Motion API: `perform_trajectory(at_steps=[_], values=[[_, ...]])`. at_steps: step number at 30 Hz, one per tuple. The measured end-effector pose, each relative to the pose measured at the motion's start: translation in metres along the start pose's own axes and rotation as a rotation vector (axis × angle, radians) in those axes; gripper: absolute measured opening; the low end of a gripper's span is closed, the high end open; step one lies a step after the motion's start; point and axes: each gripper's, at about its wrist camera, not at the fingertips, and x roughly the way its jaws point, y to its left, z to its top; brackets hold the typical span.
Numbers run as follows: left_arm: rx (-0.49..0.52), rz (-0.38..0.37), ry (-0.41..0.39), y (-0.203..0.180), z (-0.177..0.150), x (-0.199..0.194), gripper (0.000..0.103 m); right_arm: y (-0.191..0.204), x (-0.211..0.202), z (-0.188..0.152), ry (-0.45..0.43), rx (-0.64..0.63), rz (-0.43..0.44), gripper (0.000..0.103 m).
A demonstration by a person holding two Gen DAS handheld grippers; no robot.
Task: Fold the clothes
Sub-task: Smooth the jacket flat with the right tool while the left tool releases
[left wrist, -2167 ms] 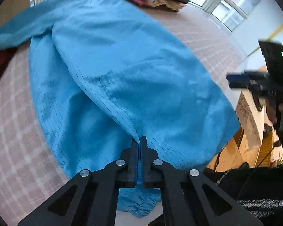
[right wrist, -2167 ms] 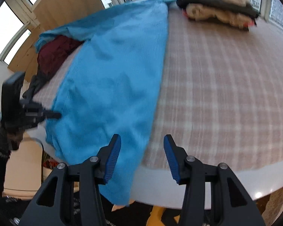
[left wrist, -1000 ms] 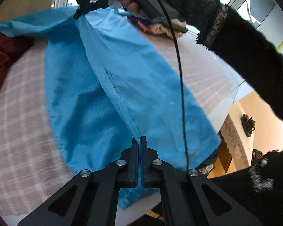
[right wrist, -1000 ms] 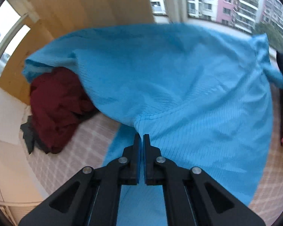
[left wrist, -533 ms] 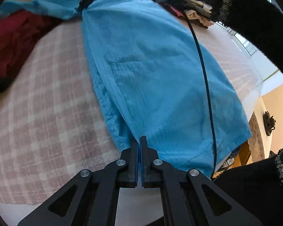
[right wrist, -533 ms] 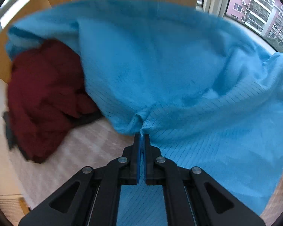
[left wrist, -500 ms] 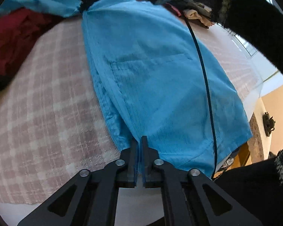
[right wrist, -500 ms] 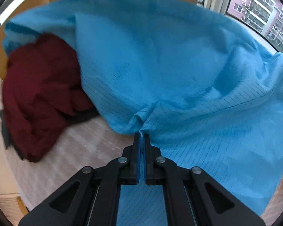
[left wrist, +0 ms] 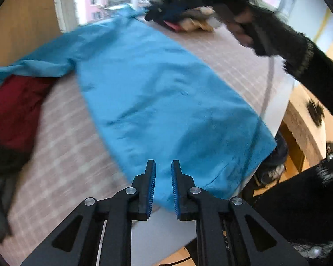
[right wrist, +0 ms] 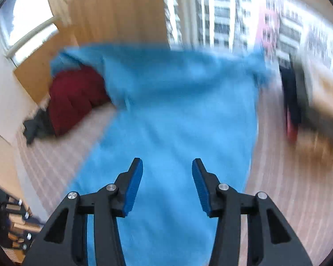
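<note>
Windows w/ apartment blocks behind, wood panels at left. Pink-checked table (left wrist: pixel 62 155) carrying blue garment (left wrist: pixel 157 93) spread flat down the middle, hem hanging over near edge, one sleeve reaching over dark red clothes (left wrist: pixel 13 106) at left edge. Folded stack (left wrist: pixel 195 22) at far end, blurred. Black-sleeved arm (left wrist: pixel 299 57) crossing top right. Left gripper (left wrist: pixel 163 178) above hem, fingers narrowly apart, nothing held. Right gripper (right wrist: pixel 167 184) over garment, fingers wide, empty; view motion-blurred
</note>
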Motion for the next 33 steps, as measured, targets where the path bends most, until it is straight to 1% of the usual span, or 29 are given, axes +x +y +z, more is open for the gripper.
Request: perform_trajectory(at_steps=[1, 2, 4, 5, 6, 8, 10, 11, 12, 13, 16, 18, 19, 21, 22, 23, 25, 27, 28, 31, 32, 33], values=[[0.003, -0.007, 0.024, 0.003, -0.001, 0.006, 0.014, -0.004, 0.012, -0.012, 0.043, 0.016, -0.023, 0.045], [0.005, -0.009, 0.047, 0.008, -0.003, 0.010, 0.018, -0.009, 0.022, -0.021, 0.075, 0.028, -0.039, 0.045], [0.008, -0.013, 0.095, 0.017, -0.007, 0.017, 0.016, -0.015, 0.037, -0.033, 0.125, 0.039, -0.070, 0.045], [0.010, -0.015, 0.119, 0.022, -0.009, 0.020, 0.013, -0.017, 0.042, -0.036, 0.141, 0.044, -0.079, 0.045], [0.011, -0.018, 0.143, 0.027, -0.011, 0.023, 0.016, -0.017, 0.042, -0.035, 0.139, 0.047, -0.081, 0.045], [0.026, 0.012, 0.133, 0.045, -0.001, 0.006, 0.016, -0.016, 0.041, -0.033, 0.137, 0.052, -0.083, 0.045], [0.063, 0.073, 0.087, 0.071, 0.019, -0.021, 0.018, -0.015, 0.037, -0.023, 0.115, 0.062, -0.074, 0.045], [0.075, 0.093, 0.071, 0.085, 0.034, -0.027, 0.022, -0.014, 0.035, -0.016, 0.101, 0.067, -0.072, 0.045], [0.086, 0.109, 0.058, 0.099, 0.049, -0.032, 0.029, -0.013, 0.036, -0.007, 0.093, 0.067, -0.080, 0.045], [0.096, 0.124, 0.044, 0.113, 0.064, -0.036, 0.032, -0.012, 0.039, 0.001, 0.091, 0.066, -0.092, 0.045], [0.128, 0.171, 0.005, 0.156, 0.110, -0.049, 0.032, -0.015, 0.055, 0.015, 0.100, 0.077, -0.112, 0.045], [0.149, 0.202, -0.021, 0.185, 0.140, -0.057, 0.033, -0.020, 0.062, 0.025, 0.104, 0.108, -0.105, 0.045], [0.160, 0.218, -0.035, 0.199, 0.156, -0.061, 0.035, -0.025, 0.062, 0.032, 0.094, 0.133, -0.095, 0.045], [0.181, 0.249, -0.061, 0.228, 0.186, -0.070, 0.043, -0.036, 0.060, 0.047, 0.071, 0.183, -0.074, 0.045], [0.192, 0.265, -0.074, 0.242, 0.201, -0.074, 0.044, -0.043, 0.057, 0.056, 0.054, 0.211, -0.062, 0.045], [0.188, 0.294, -0.065, 0.259, 0.209, -0.074, 0.046, -0.048, 0.056, 0.065, 0.039, 0.231, -0.053, 0.045], [0.172, 0.361, -0.031, 0.294, 0.220, -0.071, 0.050, -0.054, 0.060, 0.078, 0.029, 0.237, -0.060, 0.046], [0.156, 0.428, 0.003, 0.330, 0.230, -0.069, 0.050, -0.061, 0.068, 0.087, 0.040, 0.238, -0.058, 0.046], [0.133, 0.449, 0.027, 0.348, 0.230, -0.071, 0.050, -0.065, 0.074, 0.091, 0.048, 0.239, -0.055, 0.046], [0.075, 0.457, 0.073, 0.383, 0.210, -0.085, 0.052, -0.069, 0.095, 0.096, 0.082, 0.254, -0.037, 0.046], [0.056, 0.458, 0.087, 0.394, 0.203, -0.090, 0.056, -0.069, 0.101, 0.100, 0.087, 0.254, -0.022, 0.046], [0.038, 0.460, 0.101, 0.405, 0.196, -0.094, 0.062, -0.067, 0.106, 0.104, 0.090, 0.248, -0.012, 0.046]])
